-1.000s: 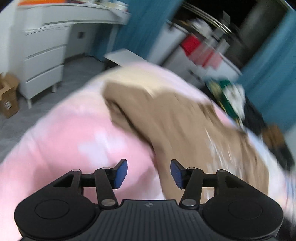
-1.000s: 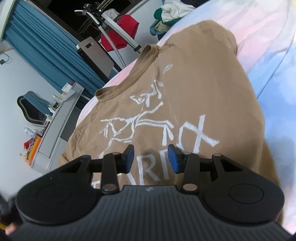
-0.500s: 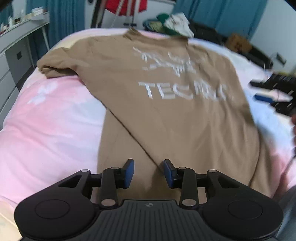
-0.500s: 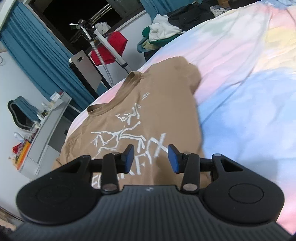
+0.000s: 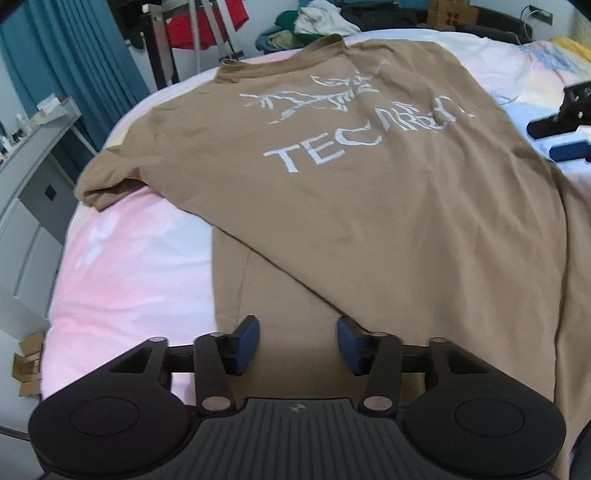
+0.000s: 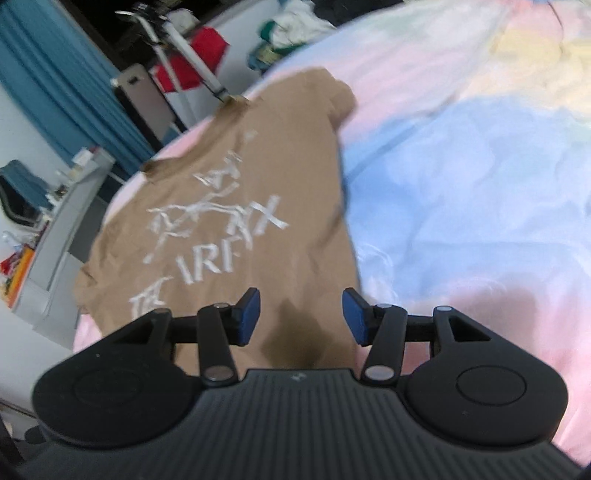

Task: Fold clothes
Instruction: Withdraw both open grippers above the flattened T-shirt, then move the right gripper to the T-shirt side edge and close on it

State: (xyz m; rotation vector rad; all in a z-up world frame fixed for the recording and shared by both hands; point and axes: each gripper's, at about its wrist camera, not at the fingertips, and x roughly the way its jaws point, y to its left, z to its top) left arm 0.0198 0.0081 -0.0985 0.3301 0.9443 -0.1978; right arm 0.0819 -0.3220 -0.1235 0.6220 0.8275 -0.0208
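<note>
A tan T-shirt [image 5: 369, 206] with white lettering lies spread on the bed, collar at the far end; it also shows in the right wrist view [image 6: 236, 206]. Its left side is folded over diagonally, leaving a crease. My left gripper [image 5: 297, 341] is open and empty, just above the shirt's near hem. My right gripper [image 6: 301, 317] is open and empty above the shirt's lower right edge; it also shows at the far right of the left wrist view [image 5: 565, 136].
The bed has a pink, blue and white sheet [image 5: 129, 266]. A grey desk [image 5: 29, 177] stands at the left. A clothes rack with red cloth [image 5: 203, 26] and a clothes pile [image 5: 314, 22] stand beyond the bed. Blue curtains hang behind.
My left gripper has swung from the bed's side to face the shirt from its hem and opened wider. My right gripper has pulled back from the shirt and opened wider.
</note>
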